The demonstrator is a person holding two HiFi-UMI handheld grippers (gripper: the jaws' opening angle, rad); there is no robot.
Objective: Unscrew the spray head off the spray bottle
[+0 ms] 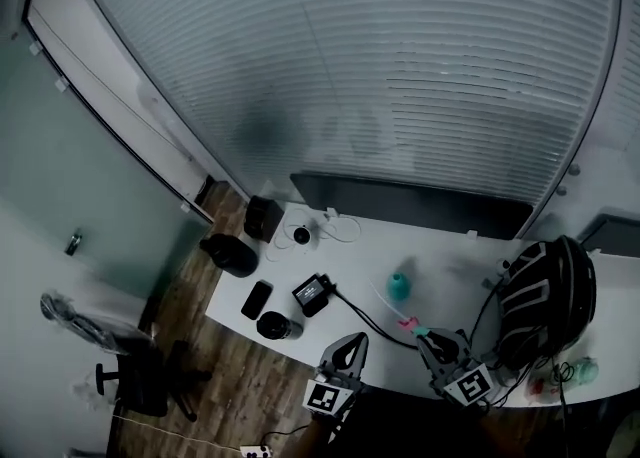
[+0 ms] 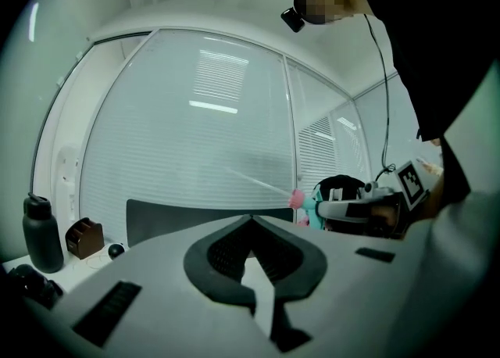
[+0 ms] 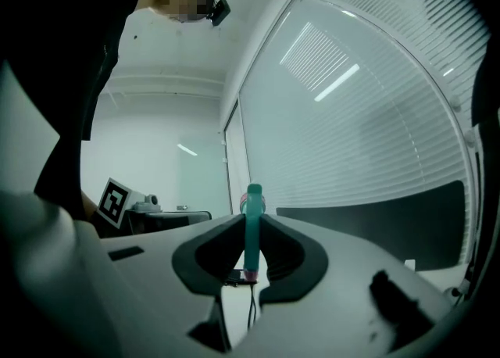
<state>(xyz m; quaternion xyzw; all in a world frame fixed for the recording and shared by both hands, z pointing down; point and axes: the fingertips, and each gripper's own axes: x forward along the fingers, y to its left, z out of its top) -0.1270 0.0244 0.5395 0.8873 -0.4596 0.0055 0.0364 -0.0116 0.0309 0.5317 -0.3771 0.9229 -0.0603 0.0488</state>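
The teal spray bottle (image 1: 399, 287) stands on the white desk (image 1: 450, 271) with its head off. My right gripper (image 1: 432, 340) is shut on the teal and pink spray head (image 1: 412, 327), and the thin dip tube (image 1: 386, 301) trails up and left toward the bottle. In the right gripper view the head (image 3: 252, 223) stands upright, pinched between the jaws of that gripper (image 3: 251, 248). My left gripper (image 1: 349, 344) hovers at the desk's near edge, shut with nothing in it (image 2: 251, 222). From there the spray head (image 2: 311, 202) and its tube (image 2: 258, 182) show to the right.
A black phone (image 1: 257, 299), a black device with a cable (image 1: 314, 292) and a dark flask (image 1: 279, 326) lie on the left of the desk. A striped helmet (image 1: 545, 298) sits at the right. A dark panel (image 1: 410, 204) lines the back edge. An office chair (image 1: 140, 376) stands on the floor.
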